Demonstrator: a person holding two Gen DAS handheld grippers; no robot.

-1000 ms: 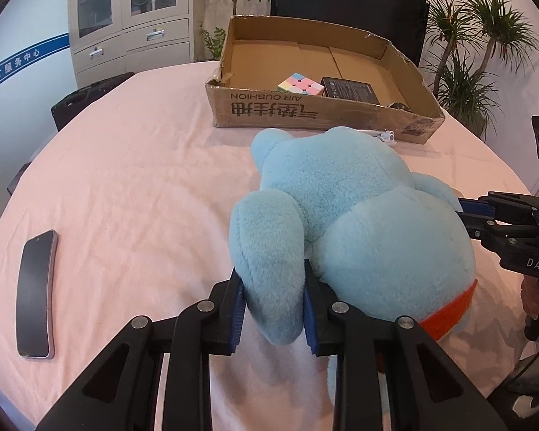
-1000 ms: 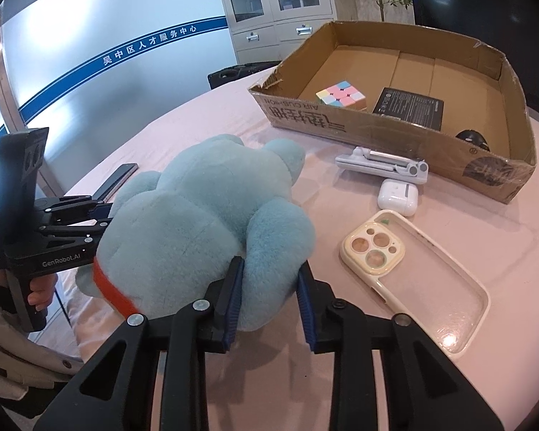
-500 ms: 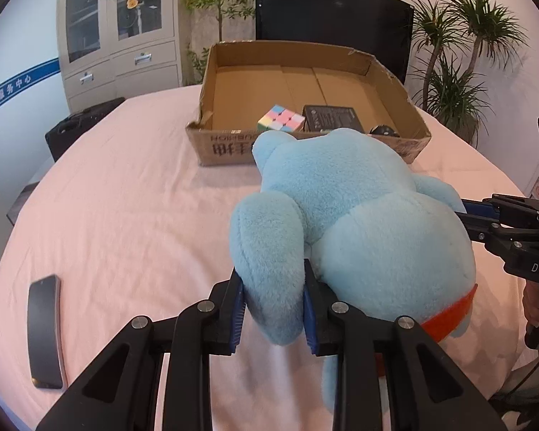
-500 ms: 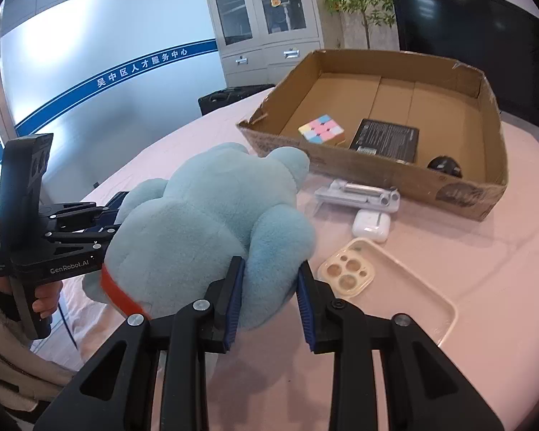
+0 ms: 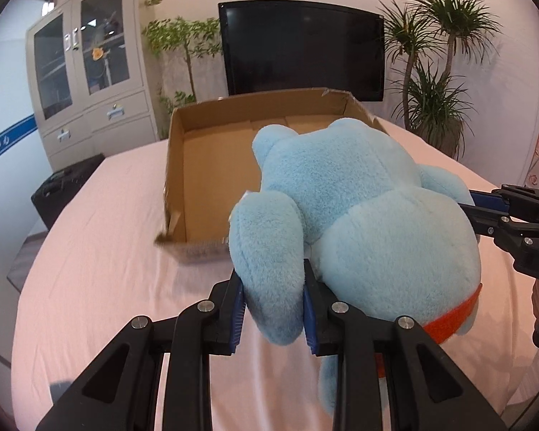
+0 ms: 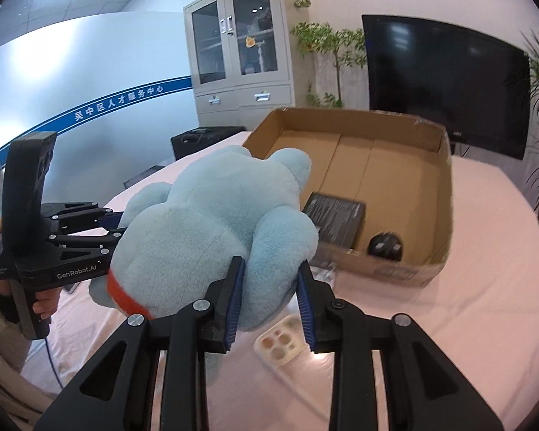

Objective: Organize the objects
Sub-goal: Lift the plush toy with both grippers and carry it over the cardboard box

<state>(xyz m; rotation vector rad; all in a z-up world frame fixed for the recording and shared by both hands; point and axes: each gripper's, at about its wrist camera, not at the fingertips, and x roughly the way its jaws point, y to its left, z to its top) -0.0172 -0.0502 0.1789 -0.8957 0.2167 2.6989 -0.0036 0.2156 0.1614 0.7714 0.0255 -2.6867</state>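
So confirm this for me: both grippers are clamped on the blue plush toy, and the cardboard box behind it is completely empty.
Not empty. The right wrist view shows a dark flat box and a black round object inside the cardboard box. The rest holds: the left gripper and right gripper both clamp the blue plush toy.

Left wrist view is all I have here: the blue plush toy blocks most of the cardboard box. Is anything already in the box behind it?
Observer: Yes. The right wrist view shows a flat black box lying in the cardboard box.
Reviewer: Anything else in there?
Observer: A round black object sits in the near right corner, too blurred to name.
Reviewer: What lies on the table under the blue plush toy?
Observer: A cream phone case, camera holes up, just below the right gripper.
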